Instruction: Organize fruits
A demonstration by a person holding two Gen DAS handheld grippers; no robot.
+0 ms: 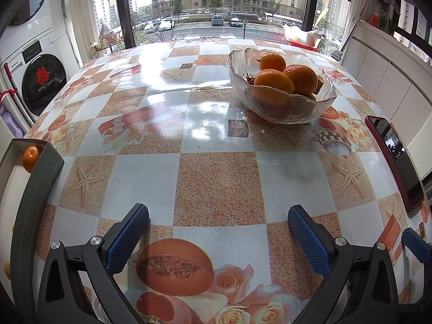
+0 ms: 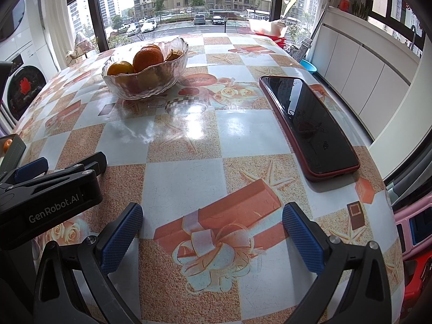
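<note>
We hold both grippers low over the near edge of the checked table (image 1: 216,183), side by side. Our left gripper (image 1: 218,232) has its blue-padded jaws spread wide with nothing between them, and our right gripper (image 2: 213,232) is spread the same way, also empty. The fruits sit in two places: a glass bowl (image 1: 283,108) at the far right holds several oranges (image 1: 302,78), while a single small orange (image 1: 31,158) lies in the grey box (image 1: 37,189) at the left edge. A red-cased phone (image 2: 310,124) lies face up on the right.
</note>
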